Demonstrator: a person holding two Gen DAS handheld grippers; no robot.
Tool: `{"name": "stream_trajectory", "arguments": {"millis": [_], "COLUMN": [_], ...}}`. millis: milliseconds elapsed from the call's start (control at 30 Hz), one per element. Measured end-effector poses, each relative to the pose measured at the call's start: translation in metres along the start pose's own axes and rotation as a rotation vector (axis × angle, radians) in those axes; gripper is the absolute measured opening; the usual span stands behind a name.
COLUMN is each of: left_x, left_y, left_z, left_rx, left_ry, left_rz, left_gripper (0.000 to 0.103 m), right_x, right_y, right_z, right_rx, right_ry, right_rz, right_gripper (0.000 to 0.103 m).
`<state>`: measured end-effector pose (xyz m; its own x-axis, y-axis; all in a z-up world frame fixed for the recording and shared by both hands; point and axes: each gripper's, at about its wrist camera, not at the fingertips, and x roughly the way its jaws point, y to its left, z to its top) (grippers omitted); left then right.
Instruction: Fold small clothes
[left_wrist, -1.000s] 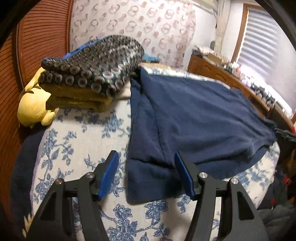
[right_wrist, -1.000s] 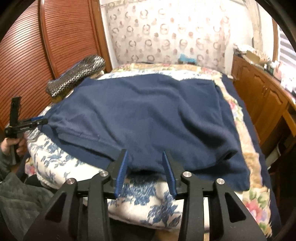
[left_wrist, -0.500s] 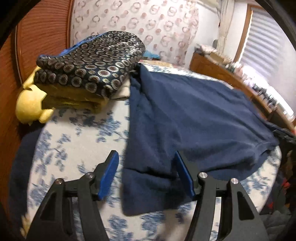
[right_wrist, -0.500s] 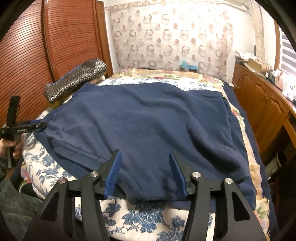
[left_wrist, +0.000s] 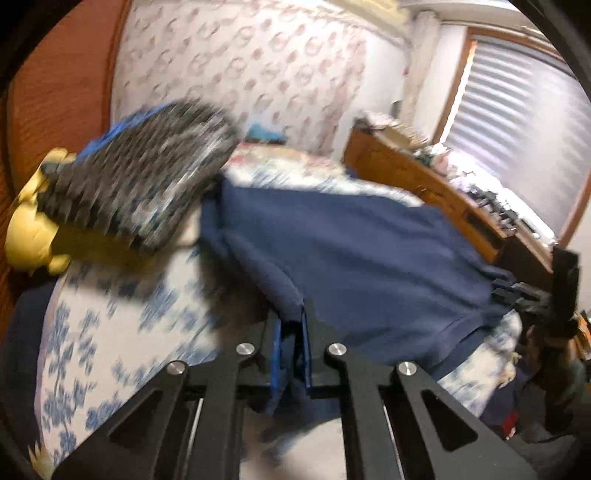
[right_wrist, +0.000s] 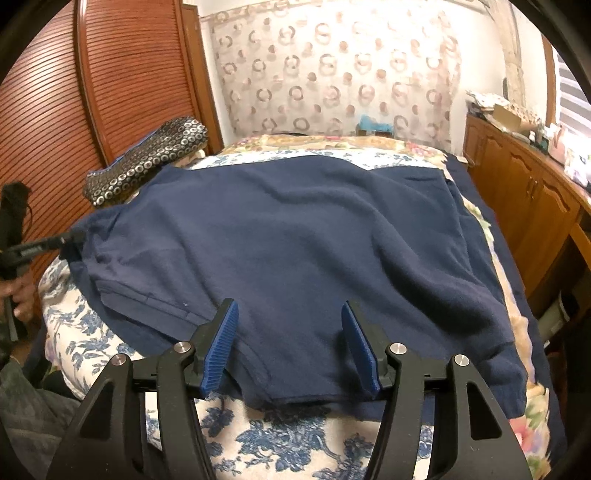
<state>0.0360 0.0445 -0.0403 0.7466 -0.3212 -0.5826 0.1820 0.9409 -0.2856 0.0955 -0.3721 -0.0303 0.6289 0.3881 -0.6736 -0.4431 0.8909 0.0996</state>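
Low in the left wrist frame, the left hand-held gripper (left_wrist: 291, 339) has just snapped closed on a corner of the dark blue soft shirt (right_wrist: 295, 240) spread over the flowery bed (right_wrist: 92, 347). Folding can begin. The right hand-held gripper (right_wrist: 290, 343) stays wide, unpinched, over the near hem.
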Motion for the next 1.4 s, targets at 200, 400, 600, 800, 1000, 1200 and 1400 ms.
{"name": "stream_trajectory", "arguments": {"millis": [200, 400, 600, 800, 1000, 1200, 1400], "left_x": [0.015, 0.048, 0.068, 0.086, 0.104, 0.113, 0.103], "left_y": [-0.064, -0.138, -0.197, -0.265, -0.316, -0.319, -0.300], "left_z": [0.048, 0.079, 0.105, 0.124, 0.128, 0.117, 0.118], "left_rx": [0.129, 0.266, 0.331, 0.407, 0.470, 0.472, 0.465], "left_ry": [-0.022, 0.005, 0.027, 0.049, 0.090, 0.137, 0.114], "left_rz": [-0.134, -0.257, -0.348, -0.419, -0.437, -0.439, -0.424], "left_gripper": [0.005, 0.005, 0.005, 0.005, 0.005, 0.009, 0.026], "right_x": [-0.010, -0.021, -0.036, -0.054, -0.069, -0.076, -0.076], "right_y": [-0.016, -0.031, -0.048, -0.067, -0.081, -0.085, -0.083], "right_z": [-0.004, -0.010, -0.017, -0.024, -0.032, -0.038, -0.034], "right_rx": [0.040, 0.064, 0.089, 0.127, 0.159, 0.170, 0.171], "right_ry": [-0.020, -0.035, -0.054, -0.074, -0.090, -0.087, -0.088], "right_rz": [-0.018, -0.035, -0.065, -0.095, -0.124, -0.137, -0.143], "right_gripper": [0.060, 0.061, 0.061, 0.061, 0.061, 0.062, 0.062]}}
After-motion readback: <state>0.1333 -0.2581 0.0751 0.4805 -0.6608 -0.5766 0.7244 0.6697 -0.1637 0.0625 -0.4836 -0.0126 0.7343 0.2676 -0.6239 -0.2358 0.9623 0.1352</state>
